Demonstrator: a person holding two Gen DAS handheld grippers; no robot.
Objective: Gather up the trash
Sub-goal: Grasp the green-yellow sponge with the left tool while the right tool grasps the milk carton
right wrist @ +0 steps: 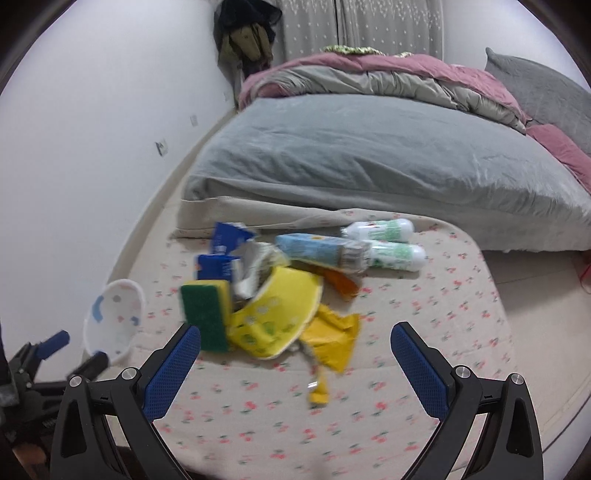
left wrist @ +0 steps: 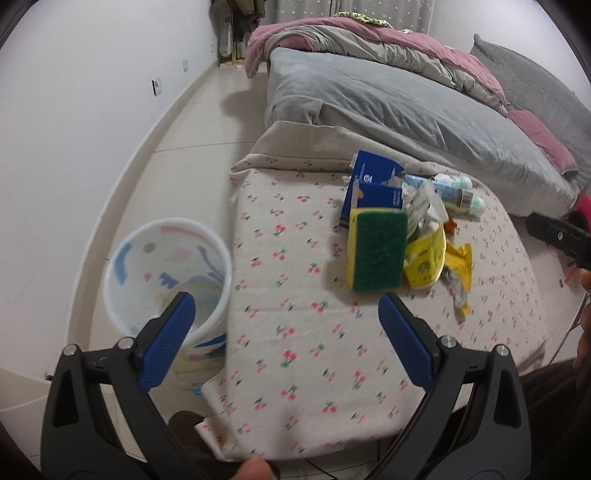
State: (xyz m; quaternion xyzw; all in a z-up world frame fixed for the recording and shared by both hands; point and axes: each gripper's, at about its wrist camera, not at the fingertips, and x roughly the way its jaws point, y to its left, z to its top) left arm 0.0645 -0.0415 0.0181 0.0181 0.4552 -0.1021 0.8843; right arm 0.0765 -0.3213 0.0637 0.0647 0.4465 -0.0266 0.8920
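A pile of trash lies on a cherry-print cloth over a low surface: a green-and-yellow sponge, blue cartons, a yellow bowl-shaped wrapper, yellow foil packets, and white-green bottles. A white patterned bin stands on the floor at the cloth's left edge. My left gripper hangs open, its left finger over the bin. Just short of the pile, my right gripper is open and holds nothing.
A bed with a grey blanket and a pink-grey duvet lies behind the cloth. A white wall and tiled floor run along the left. Clothes hang in the far corner. The right gripper's tip shows in the left wrist view.
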